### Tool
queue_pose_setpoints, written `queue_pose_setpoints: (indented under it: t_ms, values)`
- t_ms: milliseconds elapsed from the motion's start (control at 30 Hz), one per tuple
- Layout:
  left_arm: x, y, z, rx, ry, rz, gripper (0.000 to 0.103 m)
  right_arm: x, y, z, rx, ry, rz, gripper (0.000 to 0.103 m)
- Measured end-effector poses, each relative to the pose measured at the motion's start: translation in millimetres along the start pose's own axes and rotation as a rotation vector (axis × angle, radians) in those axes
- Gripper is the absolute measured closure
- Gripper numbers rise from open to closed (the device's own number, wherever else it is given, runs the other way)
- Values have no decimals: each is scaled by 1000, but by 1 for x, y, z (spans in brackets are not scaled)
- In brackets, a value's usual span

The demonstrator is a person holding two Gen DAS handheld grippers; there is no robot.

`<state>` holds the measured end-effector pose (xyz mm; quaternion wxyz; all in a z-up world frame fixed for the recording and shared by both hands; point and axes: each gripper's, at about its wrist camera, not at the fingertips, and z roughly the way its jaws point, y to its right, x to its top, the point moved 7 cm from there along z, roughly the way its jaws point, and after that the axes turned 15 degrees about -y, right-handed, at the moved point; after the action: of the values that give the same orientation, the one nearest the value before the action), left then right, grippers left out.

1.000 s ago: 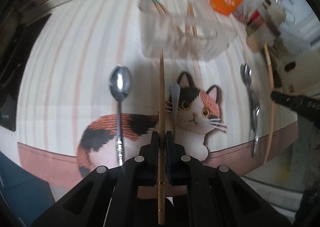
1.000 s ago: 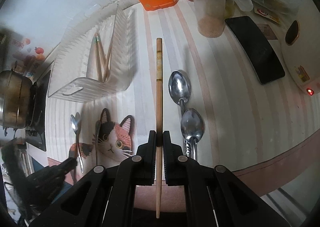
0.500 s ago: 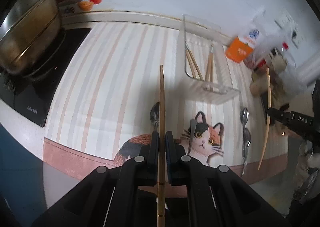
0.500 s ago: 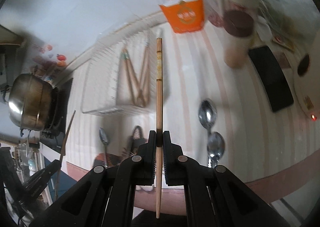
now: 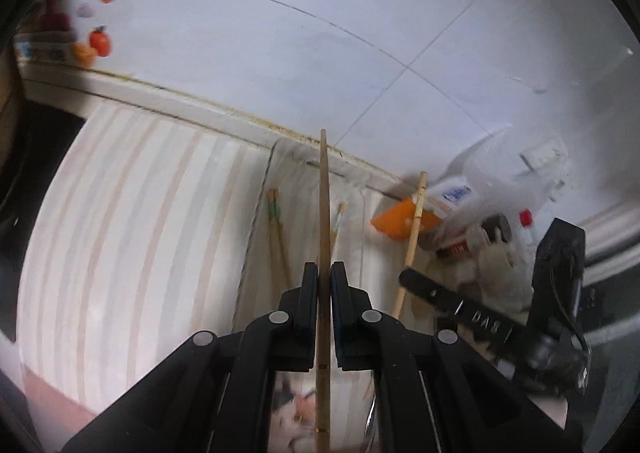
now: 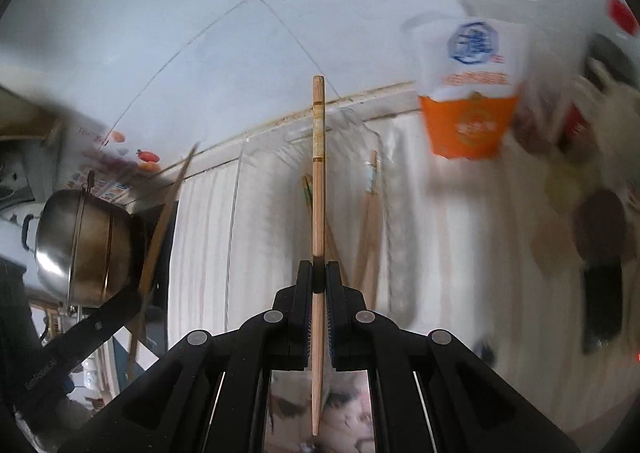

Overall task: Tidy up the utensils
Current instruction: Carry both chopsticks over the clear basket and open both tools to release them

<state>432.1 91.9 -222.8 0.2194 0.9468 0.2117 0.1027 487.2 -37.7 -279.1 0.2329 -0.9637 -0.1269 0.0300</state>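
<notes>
My left gripper [image 5: 324, 273] is shut on a wooden chopstick [image 5: 323, 205] that points forward over a clear plastic tray [image 5: 256, 221]. The tray holds several chopsticks [image 5: 276, 237]. My right gripper [image 6: 318, 271] is shut on a second wooden chopstick [image 6: 318, 189], also held above the same clear tray [image 6: 236, 221] with chopsticks [image 6: 370, 229] in it. The right gripper shows in the left wrist view [image 5: 408, 277] with its chopstick [image 5: 414, 229], to the right of the tray. The left gripper's chopstick [image 6: 160, 229] shows at the left of the right wrist view.
An orange and white bag [image 6: 468, 109] stands at the back right by the wall, with jars [image 5: 496, 233] and a dark phone [image 6: 600, 305] beyond. A steel pot [image 6: 80, 249] sits on a black hob at the left. The striped mat [image 5: 120, 233] covers the counter.
Both grippers have risen from the cat mat and spoons and moved forward over the clear tray, each still holding its chopstick. The spoons have dropped out of sight below.
</notes>
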Motion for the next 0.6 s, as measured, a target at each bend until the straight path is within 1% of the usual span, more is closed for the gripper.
queue_pose_setpoints:
  t_ms: [100, 133, 200, 267, 300, 333, 367, 400, 433, 467, 500, 533, 567, 600]
  values:
    - [21, 1, 32, 25, -54, 14, 99, 22, -1, 20, -25, -34, -3, 97]
    - [25, 0, 40, 35, -68, 13, 99, 27, 0, 30, -36, -60, -5, 97]
    - [30, -1, 56, 46, -108, 25, 98, 32, 2, 44, -61, -93, -9, 96]
    - [28, -5, 65, 82, -141, 26, 98, 36, 6, 51, -82, -102, 4, 96]
    - [26, -8, 65, 95, -141, 26, 97, 35, 8, 53, -77, -113, 4, 94]
    - [24, -9, 64, 121, -130, 28, 97, 33, 9, 52, -74, -113, 5, 89]
    - [23, -10, 61, 147, -115, 35, 97, 31, 12, 48, -87, -102, 5, 86]
    - [20, -13, 58, 186, -101, 42, 92, 29, 15, 42, -100, -90, 4, 83]
    - [18, -15, 55, 217, -93, 43, 89, 26, 18, 38, -101, -81, 9, 81]
    - [16, -16, 52, 243, -87, 46, 80, 22, 22, 31, -102, -71, 13, 80]
    - [11, -18, 47, 265, -67, 54, 67, 17, 24, 24, -117, -58, 7, 75]
    - [6, -21, 39, 294, -39, 57, 60, 11, 27, 16, -130, -39, 4, 71]
    - [1, -25, 33, 315, -14, 56, 43, 5, 29, 10, -137, -26, 4, 69]
    - [-4, -27, 26, 326, 14, 57, 36, -2, 33, 2, -148, -12, 6, 64]
